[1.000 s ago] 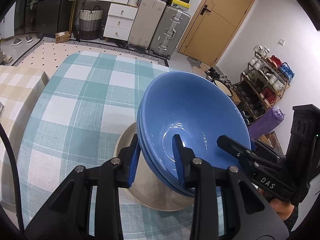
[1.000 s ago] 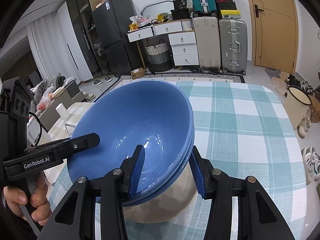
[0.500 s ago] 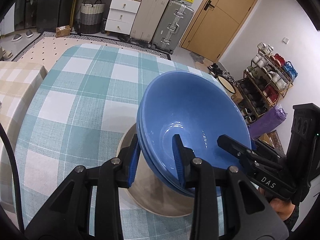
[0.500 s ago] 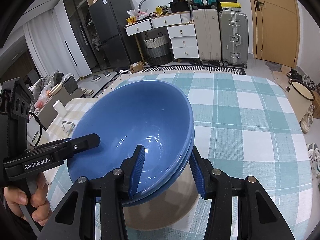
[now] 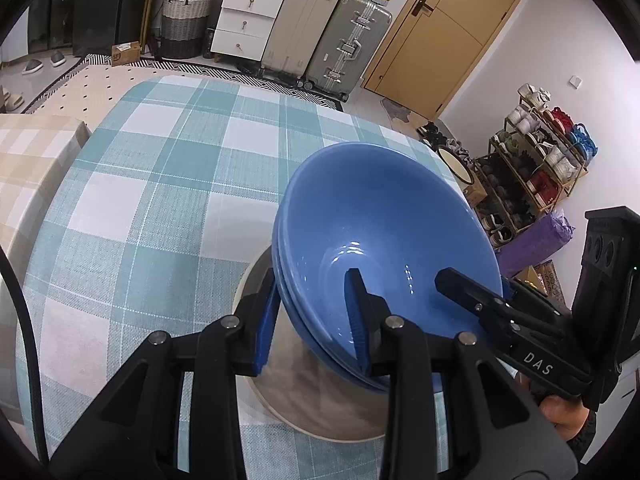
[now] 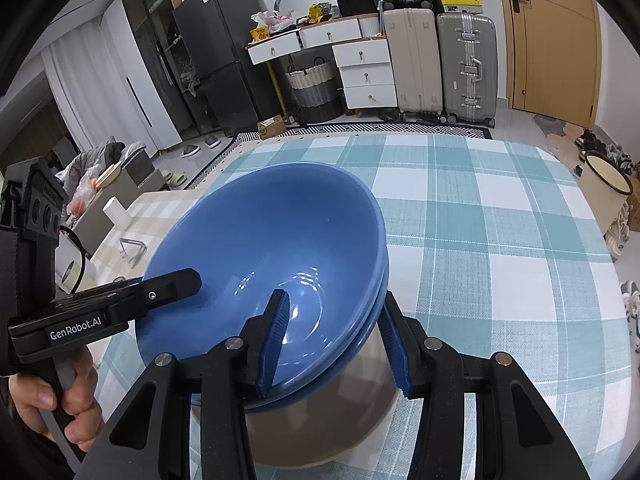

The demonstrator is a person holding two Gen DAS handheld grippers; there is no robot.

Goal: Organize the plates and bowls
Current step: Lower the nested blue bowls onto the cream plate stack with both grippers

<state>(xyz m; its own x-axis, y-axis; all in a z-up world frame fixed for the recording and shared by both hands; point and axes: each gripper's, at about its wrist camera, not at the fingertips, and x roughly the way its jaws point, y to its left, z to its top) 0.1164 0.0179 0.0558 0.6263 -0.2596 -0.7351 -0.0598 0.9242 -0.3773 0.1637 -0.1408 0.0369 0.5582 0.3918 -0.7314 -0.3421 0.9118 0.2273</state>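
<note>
Two stacked blue bowls [image 5: 380, 220] hang tilted between both grippers, low over a beige plate [image 5: 320, 408] on the teal checked table [image 5: 160, 200]. My left gripper [image 5: 312, 324] is shut on the stack's near rim, one pad inside the top bowl and one outside. The right gripper [image 5: 480, 300] clamps the opposite rim. In the right wrist view, my right gripper [image 6: 334, 344] pinches the blue bowls [image 6: 260, 232] the same way. The left gripper [image 6: 160, 292] is on the far rim, and the beige plate [image 6: 320, 420] lies underneath. Whether the bowls touch the plate is hidden.
A beige checked surface [image 5: 28, 152] adjoins the table on the left, with a white roll [image 6: 116, 212] on it. Suitcases [image 5: 344, 44], white drawers [image 5: 244, 20] and a shoe rack [image 5: 540, 168] stand beyond the table's far edge.
Both grippers have sunk together with the blue bowls toward the beige plate, and the table looks nearer. Both grips on the rims are unchanged.
</note>
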